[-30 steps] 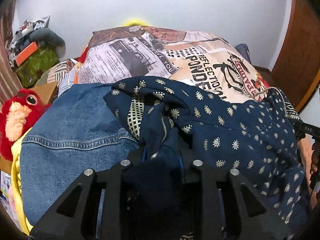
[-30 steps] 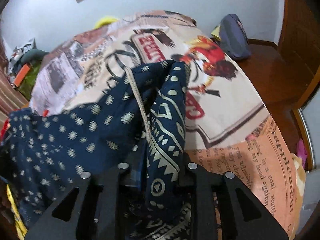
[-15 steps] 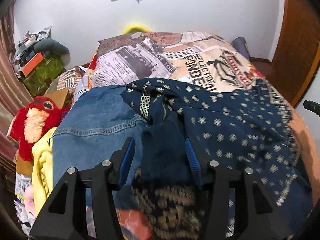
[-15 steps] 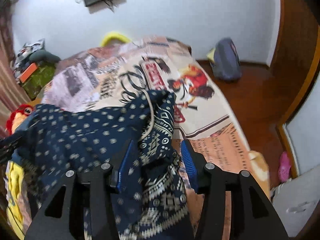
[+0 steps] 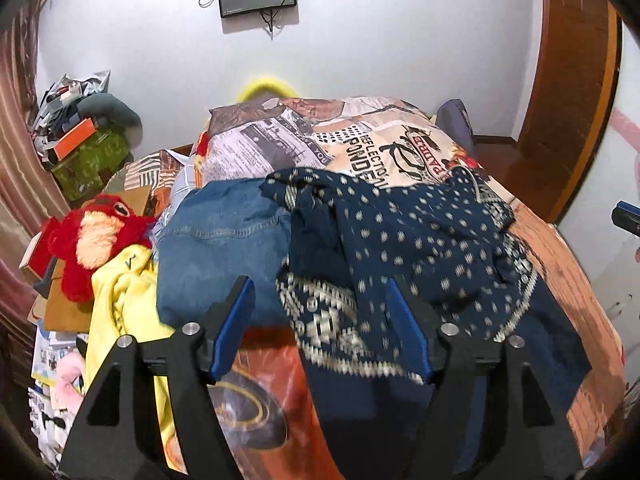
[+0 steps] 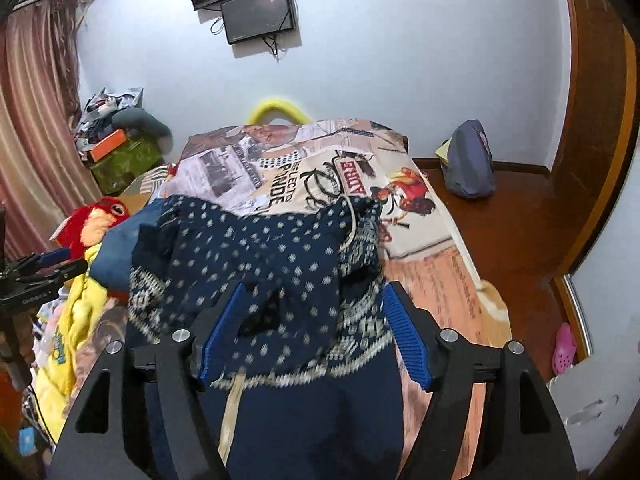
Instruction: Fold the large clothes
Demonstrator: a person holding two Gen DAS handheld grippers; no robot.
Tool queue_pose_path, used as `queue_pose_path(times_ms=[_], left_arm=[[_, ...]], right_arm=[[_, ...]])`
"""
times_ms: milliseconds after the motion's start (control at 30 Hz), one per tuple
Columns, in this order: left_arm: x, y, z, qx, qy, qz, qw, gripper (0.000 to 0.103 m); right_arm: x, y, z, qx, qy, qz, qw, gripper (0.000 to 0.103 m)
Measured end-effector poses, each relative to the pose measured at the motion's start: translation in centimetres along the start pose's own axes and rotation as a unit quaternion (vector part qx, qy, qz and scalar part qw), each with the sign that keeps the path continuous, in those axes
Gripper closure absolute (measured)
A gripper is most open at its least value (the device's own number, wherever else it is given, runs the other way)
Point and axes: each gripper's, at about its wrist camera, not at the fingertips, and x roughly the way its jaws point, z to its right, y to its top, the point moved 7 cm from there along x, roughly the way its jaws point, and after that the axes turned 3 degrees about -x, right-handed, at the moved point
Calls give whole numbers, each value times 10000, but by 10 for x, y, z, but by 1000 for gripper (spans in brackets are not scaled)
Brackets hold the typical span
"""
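A navy garment (image 5: 420, 248) with cream dots and a patterned band lies crumpled on the bed; it also shows in the right wrist view (image 6: 272, 256). My left gripper (image 5: 322, 324) is open above its near left part, holding nothing. My right gripper (image 6: 314, 332) is open above its near edge, holding nothing. A cream drawstring (image 6: 352, 220) trails over the garment's far right corner.
A blue denim garment (image 5: 224, 248) lies left of the navy one. A yellow cloth (image 5: 120, 312) and a red plush toy (image 5: 92, 240) sit at the left bed edge. The bed has a newspaper-print cover (image 5: 360, 144). A grey bag (image 6: 470, 164) stands on the wooden floor at right.
Both grippers opened and let go of the navy garment, then pulled back and up. The garment dropped onto the bed.
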Motion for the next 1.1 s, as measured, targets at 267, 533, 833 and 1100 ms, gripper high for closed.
queue_pose_path(times_ms=[267, 533, 833, 1100], left_arm=[[-10, -71, -3, -299, -418, -572, 9970, 22], [24, -149, 10, -933, -1224, -1752, 9724, 22], [48, -203, 20, -2008, -1831, -2459, 9304, 22], [52, -203, 34, -2365, -2117, -2503, 9147, 39]], right_arm=[[-19, -39, 0, -152, -301, -269, 9991, 22], [6, -105, 19, 550, -219, -1029, 9929, 21], [53, -188, 53, 1428, -125, -2154, 9659, 21], [64, -199, 49, 1649, 435, -2102, 9627, 36]])
